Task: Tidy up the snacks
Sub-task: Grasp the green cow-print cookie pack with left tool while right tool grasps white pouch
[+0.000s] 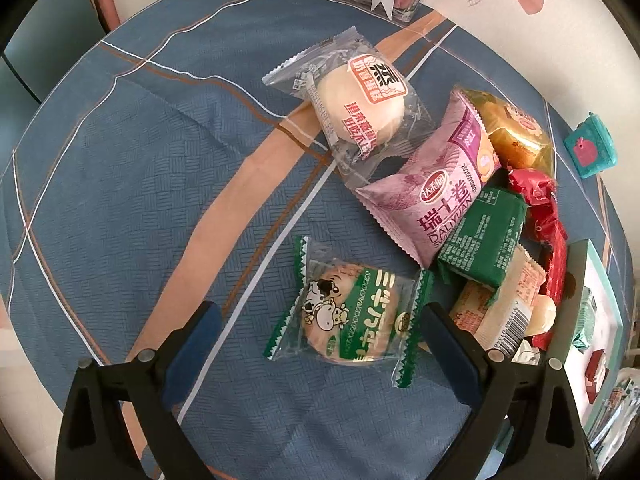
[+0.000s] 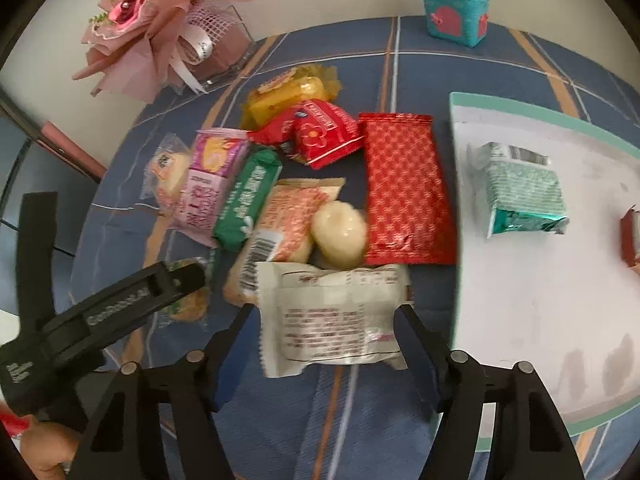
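A pile of wrapped snacks lies on the blue tablecloth. In the left wrist view my left gripper (image 1: 316, 328) is open, its jaws on either side of a green-and-white cow biscuit pack (image 1: 348, 308) lying on the cloth. Behind it lie a clear bun pack (image 1: 352, 100), a pink Swiss-roll pack (image 1: 432, 184), a green pack (image 1: 480, 236) and a gold pack (image 1: 516, 132). In the right wrist view my right gripper (image 2: 324, 320) is open around a white wrapper (image 2: 328, 316). A white tray (image 2: 520, 300) on the right holds a teal pack (image 2: 520, 188).
A pink flower bouquet (image 2: 160, 20) in a glass holder stands at the table's back left. A teal box (image 2: 456, 12) stands at the back. A long red pack (image 2: 404, 188) lies beside the tray. The left gripper's body (image 2: 100, 312) reaches in from the left.
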`<state>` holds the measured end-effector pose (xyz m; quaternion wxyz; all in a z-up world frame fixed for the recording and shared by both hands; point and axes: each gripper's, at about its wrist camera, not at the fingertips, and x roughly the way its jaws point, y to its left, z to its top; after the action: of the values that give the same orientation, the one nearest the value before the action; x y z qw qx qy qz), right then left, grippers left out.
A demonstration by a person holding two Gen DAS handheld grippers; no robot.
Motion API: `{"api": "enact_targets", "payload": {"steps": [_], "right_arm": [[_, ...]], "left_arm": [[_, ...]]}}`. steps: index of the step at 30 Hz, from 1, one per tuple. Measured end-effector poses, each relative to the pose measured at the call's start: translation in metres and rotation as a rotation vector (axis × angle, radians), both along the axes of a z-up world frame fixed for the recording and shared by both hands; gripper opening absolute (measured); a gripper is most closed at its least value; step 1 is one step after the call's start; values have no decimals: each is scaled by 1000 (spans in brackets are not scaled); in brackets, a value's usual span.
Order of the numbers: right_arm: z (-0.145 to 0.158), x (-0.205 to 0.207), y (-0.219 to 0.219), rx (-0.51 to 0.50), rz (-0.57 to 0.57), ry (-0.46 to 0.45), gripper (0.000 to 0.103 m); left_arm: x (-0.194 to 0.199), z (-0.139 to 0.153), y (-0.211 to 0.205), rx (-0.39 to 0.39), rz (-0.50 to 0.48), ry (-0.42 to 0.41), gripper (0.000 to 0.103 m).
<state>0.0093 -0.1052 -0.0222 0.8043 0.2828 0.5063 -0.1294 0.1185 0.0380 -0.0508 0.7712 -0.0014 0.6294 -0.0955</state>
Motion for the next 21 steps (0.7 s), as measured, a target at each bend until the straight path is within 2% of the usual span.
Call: {"api": "enact_targets", "payload": {"steps": [4, 11, 16, 19, 21], "right_arm": [[-4, 0, -7, -3, -30, 15, 70], [-16, 7, -7, 7, -11, 44, 71], [-20, 13, 3, -66, 30, 87, 71], [-24, 17, 11, -118, 58, 127, 71], [-26, 20, 18, -169, 83, 152, 71]], "left_arm": [[-2, 3, 2, 4, -7, 4, 99], [1, -8, -5, 6, -23, 20, 99], [0, -13, -13, 12, -34, 20, 98], [-1, -13, -16, 0, -38, 25, 89], [-2, -15, -19, 13, -49, 22, 89]]}}
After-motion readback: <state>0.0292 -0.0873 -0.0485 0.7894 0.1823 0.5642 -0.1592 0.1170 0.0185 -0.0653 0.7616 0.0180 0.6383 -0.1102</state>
